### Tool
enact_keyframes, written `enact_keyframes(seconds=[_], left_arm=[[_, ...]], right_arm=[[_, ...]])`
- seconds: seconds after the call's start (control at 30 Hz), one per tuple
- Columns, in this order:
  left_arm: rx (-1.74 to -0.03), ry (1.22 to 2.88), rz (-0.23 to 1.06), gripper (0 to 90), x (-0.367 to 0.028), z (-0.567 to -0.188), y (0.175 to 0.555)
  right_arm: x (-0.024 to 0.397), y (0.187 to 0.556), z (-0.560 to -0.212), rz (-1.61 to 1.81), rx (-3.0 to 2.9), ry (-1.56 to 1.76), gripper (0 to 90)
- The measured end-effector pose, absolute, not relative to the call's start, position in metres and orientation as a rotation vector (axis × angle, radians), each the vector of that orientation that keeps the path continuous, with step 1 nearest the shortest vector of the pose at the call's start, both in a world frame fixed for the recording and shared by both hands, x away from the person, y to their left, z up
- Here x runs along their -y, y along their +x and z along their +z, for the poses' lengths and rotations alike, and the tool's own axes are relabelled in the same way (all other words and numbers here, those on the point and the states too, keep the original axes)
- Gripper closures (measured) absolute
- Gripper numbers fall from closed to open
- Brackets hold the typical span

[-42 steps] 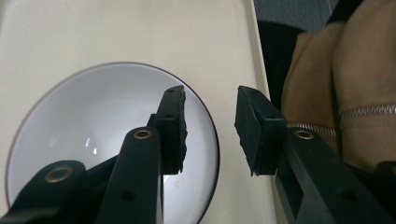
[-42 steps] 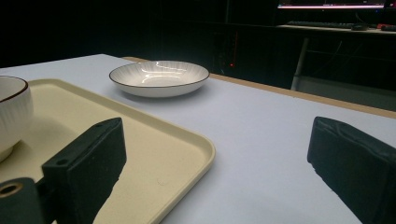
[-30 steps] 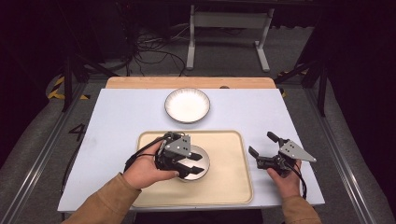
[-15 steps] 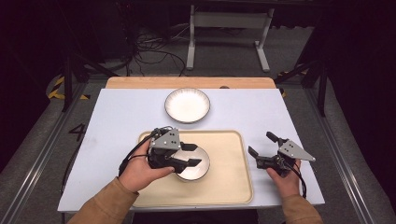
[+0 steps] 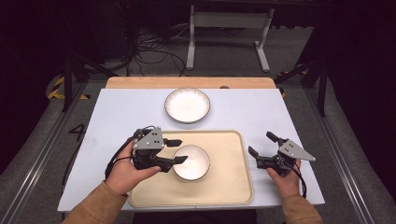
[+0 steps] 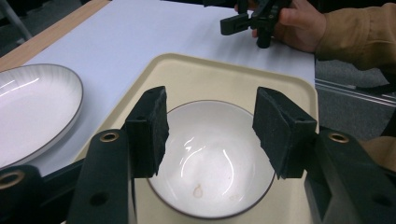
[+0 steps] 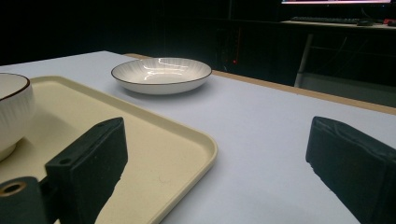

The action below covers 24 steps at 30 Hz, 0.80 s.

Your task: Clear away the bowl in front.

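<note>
Left gripper (image 5: 176,150) is backing off with jaws just opening, nothing between them, leaving the bowl (image 5: 191,162) sitting on the tray (image 5: 233,186), while right gripper (image 5: 261,148) is idling, jaws apart, on the worktop (image 5: 121,112).

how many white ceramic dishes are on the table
2. A small white ceramic bowl with a dark rim sits on the beige plastic tray; a wider white ribbed ceramic plate lies on the pale blue table top beyond the tray. None looks hidden.
</note>
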<state>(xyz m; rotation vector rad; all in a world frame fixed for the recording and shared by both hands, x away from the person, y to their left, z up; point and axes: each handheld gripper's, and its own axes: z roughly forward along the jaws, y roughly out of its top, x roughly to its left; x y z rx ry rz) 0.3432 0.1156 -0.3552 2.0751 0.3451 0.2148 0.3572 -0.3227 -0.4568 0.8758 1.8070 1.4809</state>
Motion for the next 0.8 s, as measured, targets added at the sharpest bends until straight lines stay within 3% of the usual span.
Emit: enact_keyframes(seconds=[0.8], left_arm=[[-0.565, 1.915, 0.340, 41.6, -0.200, -0.388, 0.342]], right_arm=[[0.323, 0.357, -0.457, 1.482, -1.809, 0.869, 5.9]])
